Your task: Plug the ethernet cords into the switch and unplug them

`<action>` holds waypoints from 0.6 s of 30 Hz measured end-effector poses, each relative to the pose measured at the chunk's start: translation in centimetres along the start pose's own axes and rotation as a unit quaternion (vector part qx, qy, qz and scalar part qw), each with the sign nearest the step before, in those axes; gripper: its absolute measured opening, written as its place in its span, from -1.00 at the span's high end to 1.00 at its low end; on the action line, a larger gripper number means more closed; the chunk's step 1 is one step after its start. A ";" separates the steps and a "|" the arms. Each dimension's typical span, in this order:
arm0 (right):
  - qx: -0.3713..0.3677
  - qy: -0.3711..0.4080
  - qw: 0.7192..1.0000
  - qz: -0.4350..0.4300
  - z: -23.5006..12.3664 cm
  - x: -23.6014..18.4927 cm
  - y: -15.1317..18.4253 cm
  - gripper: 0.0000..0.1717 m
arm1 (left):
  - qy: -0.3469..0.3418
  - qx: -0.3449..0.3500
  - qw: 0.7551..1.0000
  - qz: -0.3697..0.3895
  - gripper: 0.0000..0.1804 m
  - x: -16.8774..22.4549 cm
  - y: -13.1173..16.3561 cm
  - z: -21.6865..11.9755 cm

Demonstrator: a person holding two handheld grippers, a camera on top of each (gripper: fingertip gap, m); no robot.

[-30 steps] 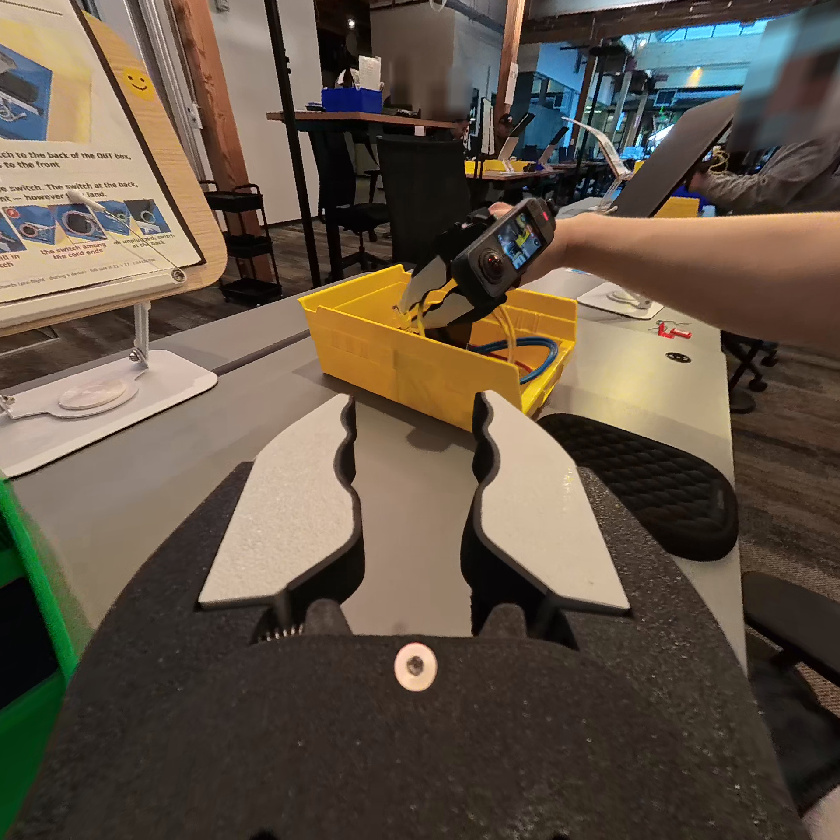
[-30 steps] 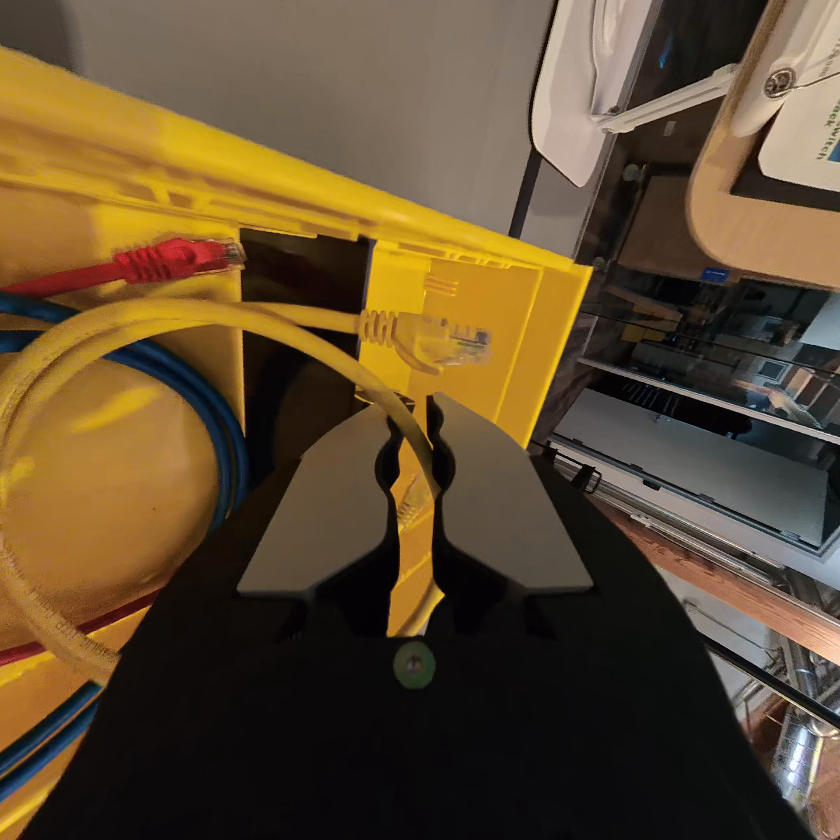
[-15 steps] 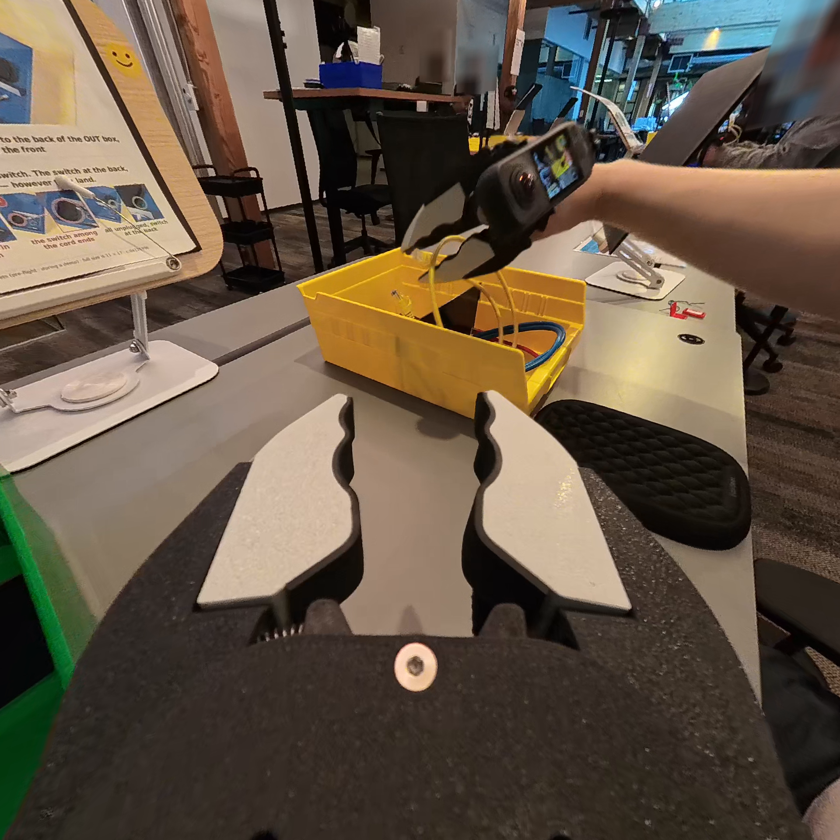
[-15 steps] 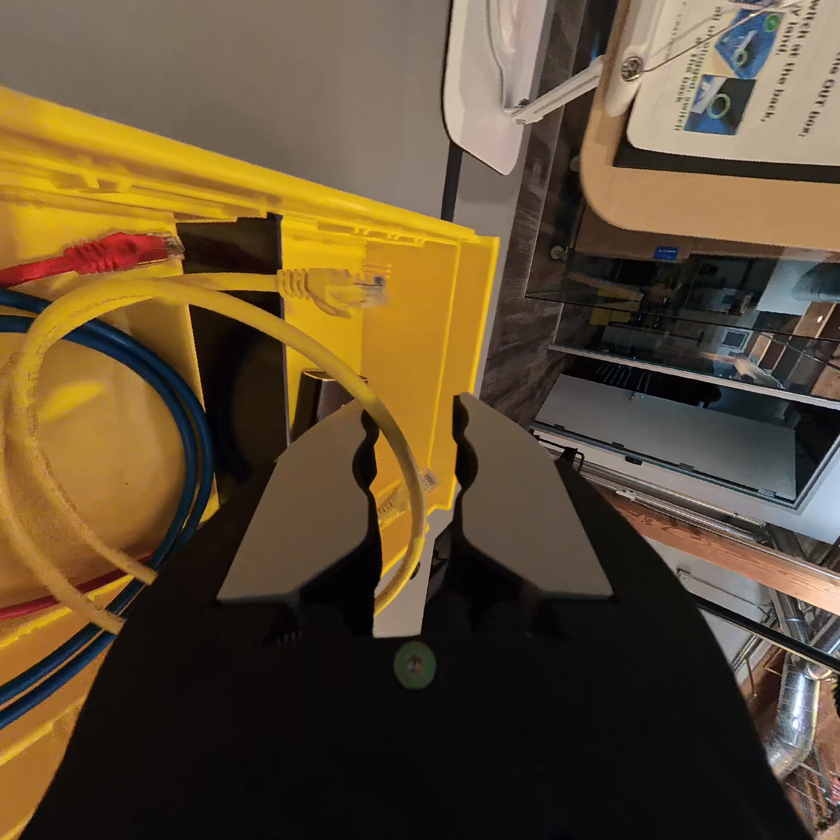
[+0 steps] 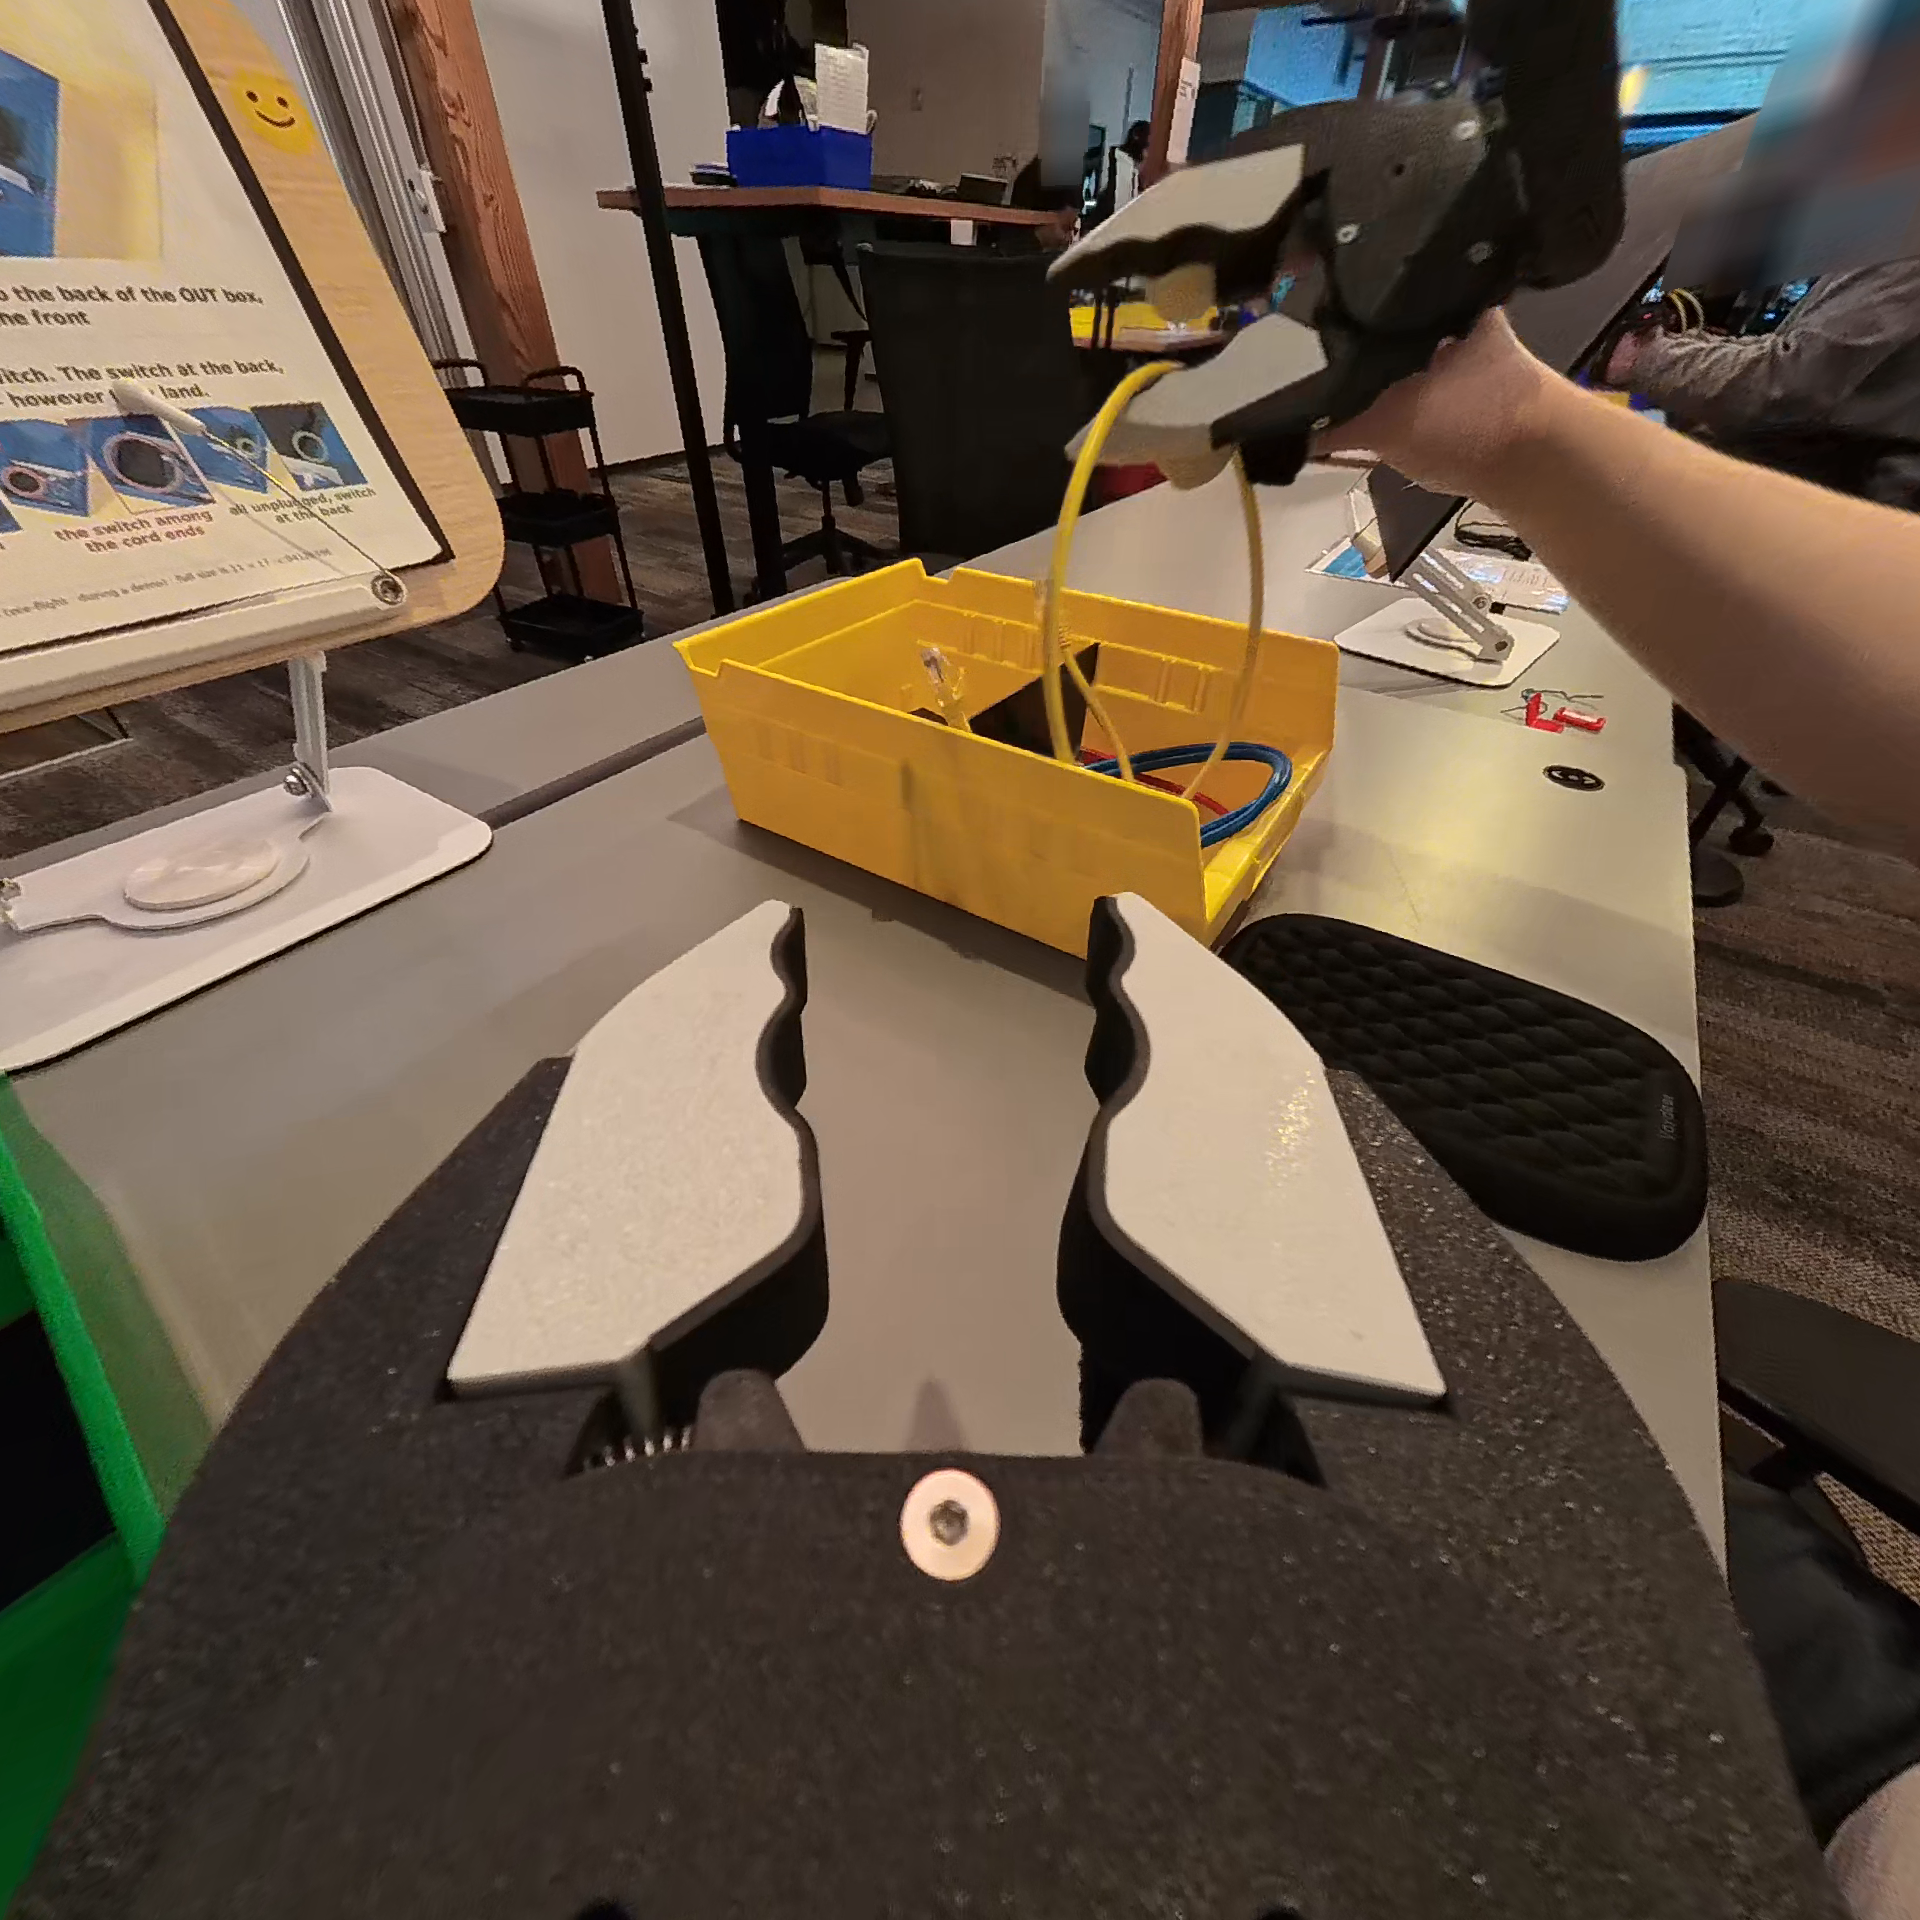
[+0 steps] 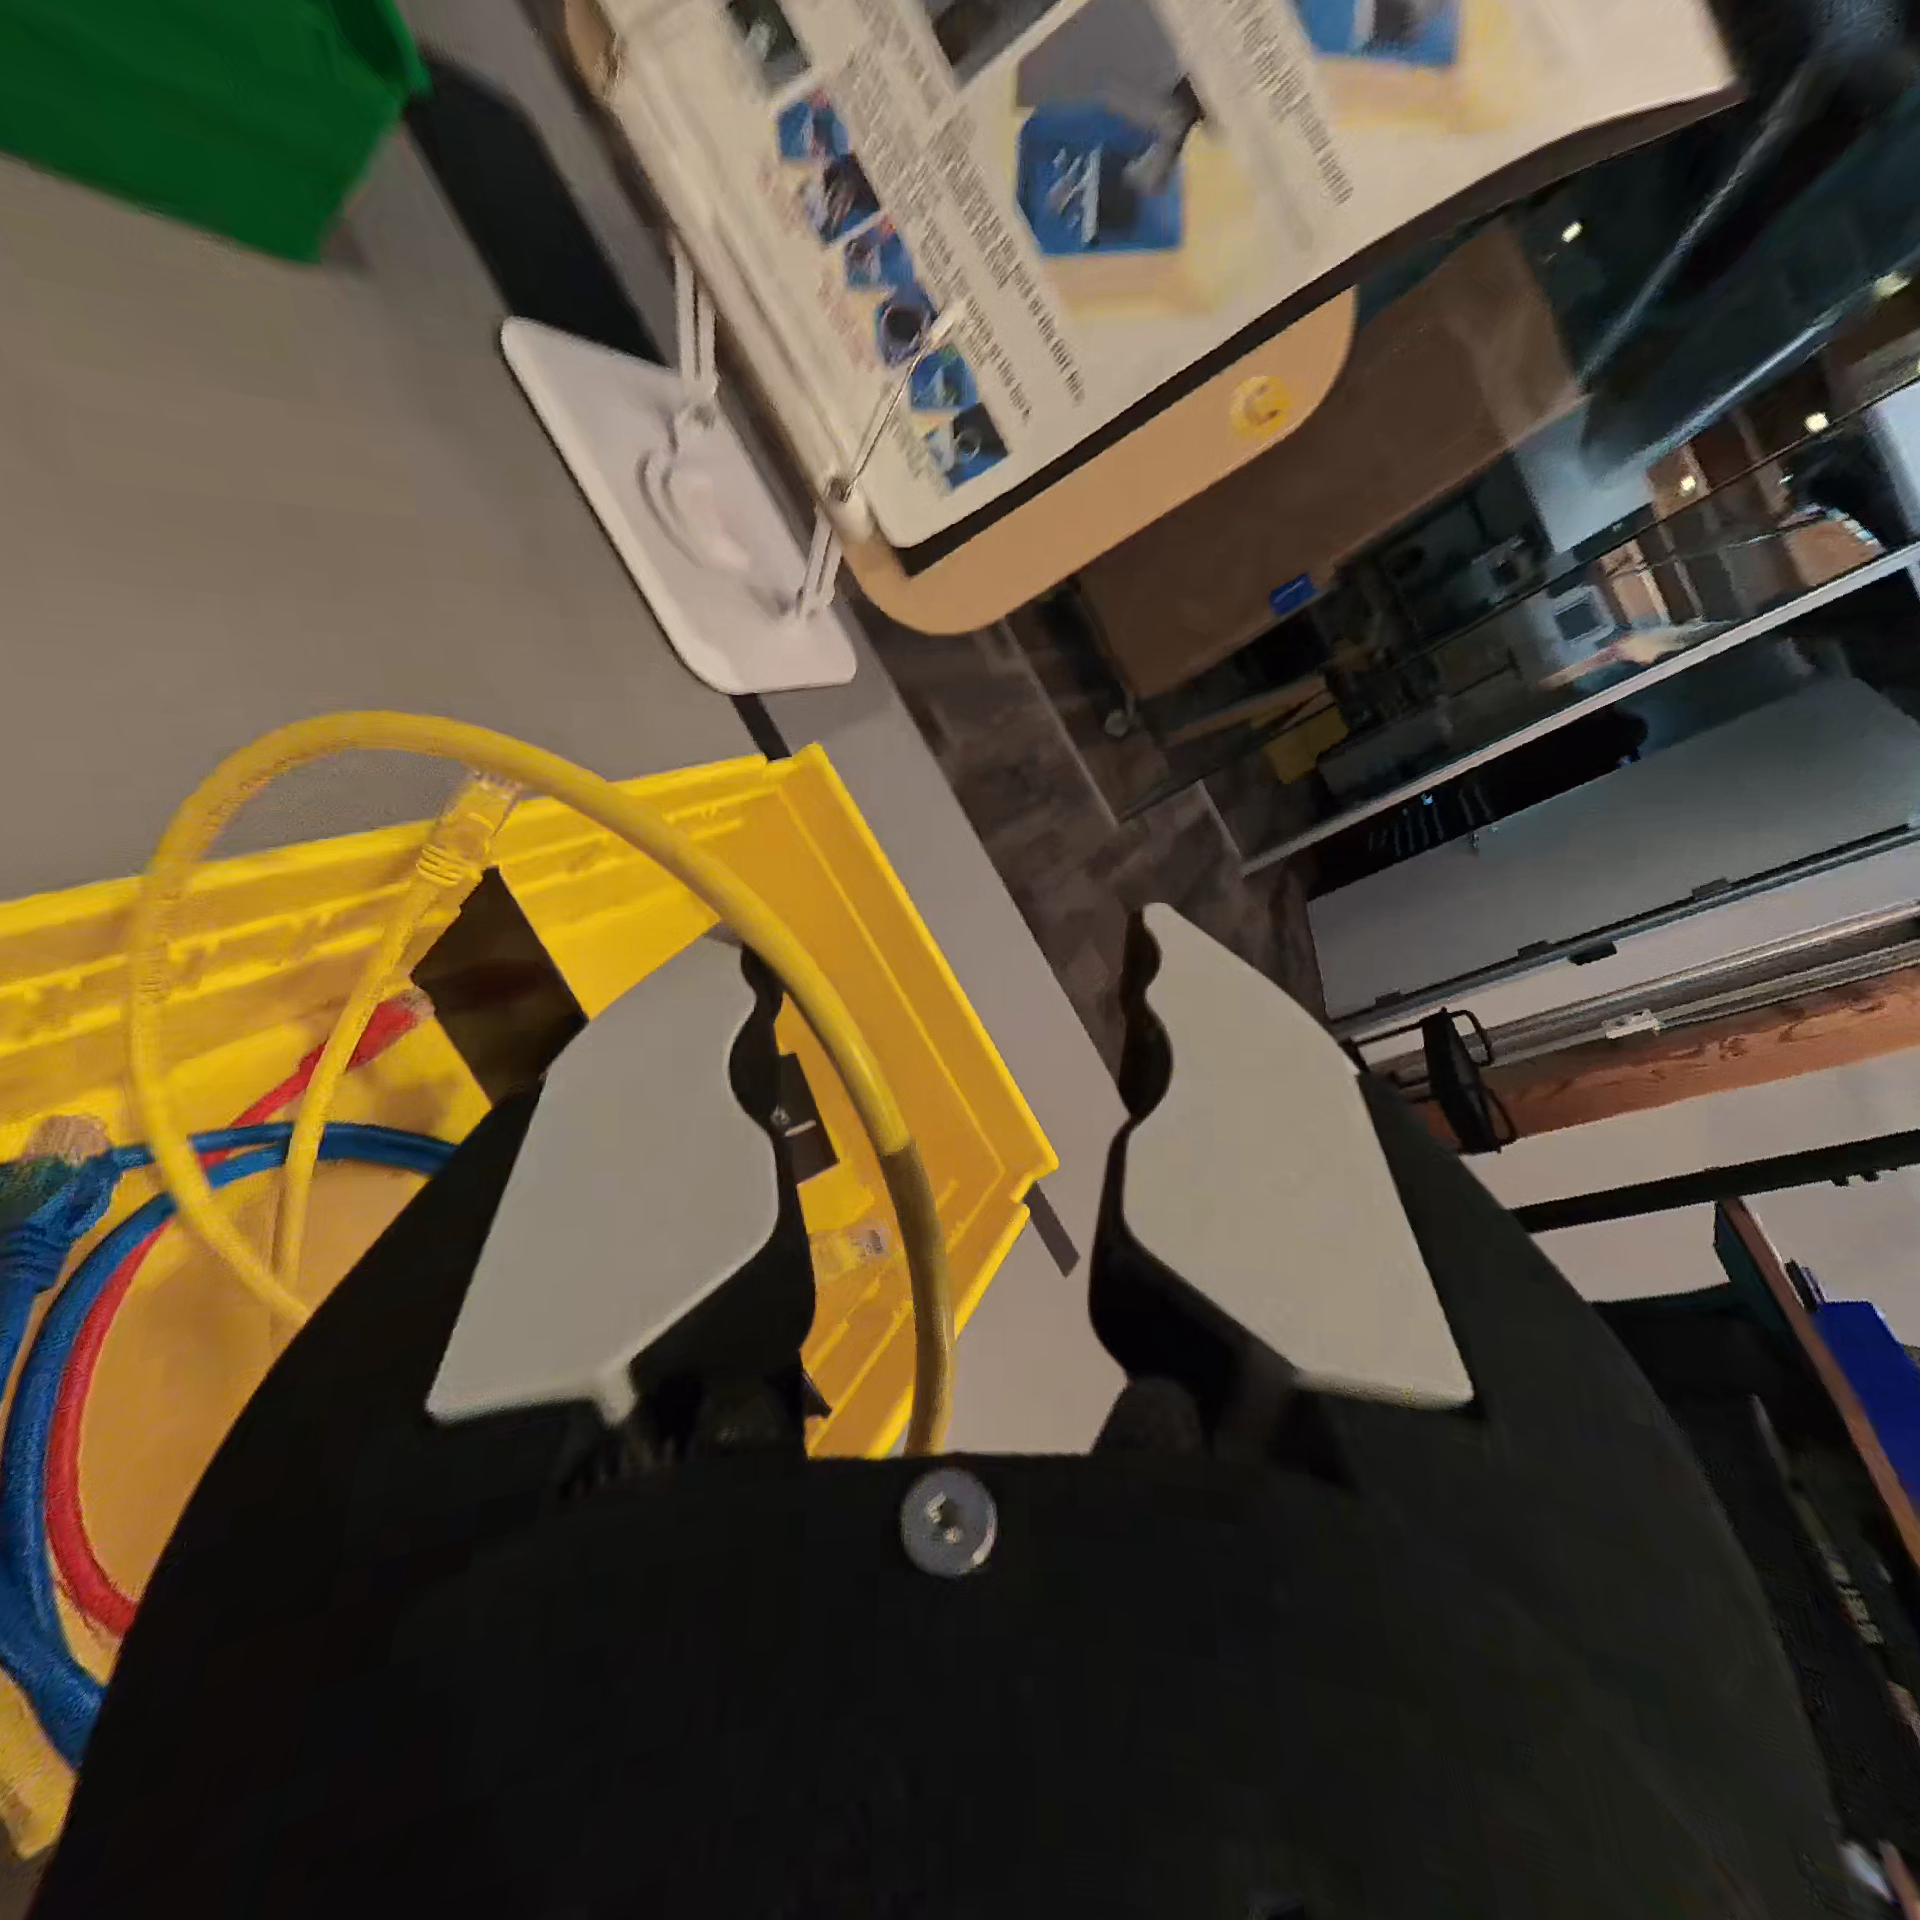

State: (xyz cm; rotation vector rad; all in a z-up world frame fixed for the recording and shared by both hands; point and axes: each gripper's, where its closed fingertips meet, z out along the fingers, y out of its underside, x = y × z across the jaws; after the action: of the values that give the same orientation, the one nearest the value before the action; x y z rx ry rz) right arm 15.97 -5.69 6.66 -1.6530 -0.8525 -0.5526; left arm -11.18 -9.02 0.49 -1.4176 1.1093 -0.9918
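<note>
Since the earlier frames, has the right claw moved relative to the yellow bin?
Yes. In the left wrist view the right claw has risen from inside the yellow bin to well above it, jaws now apart around the yellow cable.

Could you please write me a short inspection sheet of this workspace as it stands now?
Surface: grey table, mostly bare.
Job's things: yellow bin holding a black box, probably the switch.
Clutter: black pad, small red item, green bin.
Grippers: left gripper open, nothing between its fingers; right gripper raised above the bin, fingers apart, yellow cord looped across them, unclamped.
Cables: blue cord and red cord coiled in the bin.
Surroundings: instruction board on a stand, office desks, chairs.
</note>
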 end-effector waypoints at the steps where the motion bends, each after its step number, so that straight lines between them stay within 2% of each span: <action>1: 0.013 0.008 1.000 0.002 -0.5 0.1 0.0 0.25 | 0.000 -0.002 1.000 0.001 0.43 0.0 0.1 0.1; 2: 0.013 0.009 1.000 -0.003 -0.7 0.0 0.4 0.31 | 0.000 -0.005 1.000 0.002 0.43 0.0 0.1 0.2; 4: -0.023 -0.047 0.998 -0.026 -0.6 -2.0 2.2 0.74 | -0.001 -0.011 1.000 0.004 0.43 0.0 0.4 0.4; 5: -0.054 -0.067 0.995 -0.044 -0.4 -2.8 3.5 0.87 | -0.001 -0.013 1.000 0.004 0.43 0.0 0.5 0.5; 8: -0.120 -0.110 0.984 -0.074 0.8 -4.5 6.0 0.80 | -0.001 -0.020 1.000 0.004 0.43 0.0 0.7 0.8; 12: -0.147 -0.151 0.974 -0.081 3.0 -5.8 6.4 0.67 | -0.004 -0.026 1.000 0.008 0.43 0.0 1.0 1.0; 15: -0.167 -0.176 0.960 -0.140 4.8 -6.7 6.7 0.64 | -0.005 -0.031 0.999 0.006 0.43 -0.2 1.4 1.1; 18: -0.212 -0.197 0.934 -0.211 6.0 -7.3 8.0 0.60 | -0.007 -0.035 0.999 0.006 0.43 -0.3 1.6 1.1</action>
State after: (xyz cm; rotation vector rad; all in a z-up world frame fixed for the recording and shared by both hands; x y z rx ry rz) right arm 17.08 -2.42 -5.23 -2.0222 -1.4867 -0.7523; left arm -10.39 -8.49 -1.20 -1.4698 1.1501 -0.9420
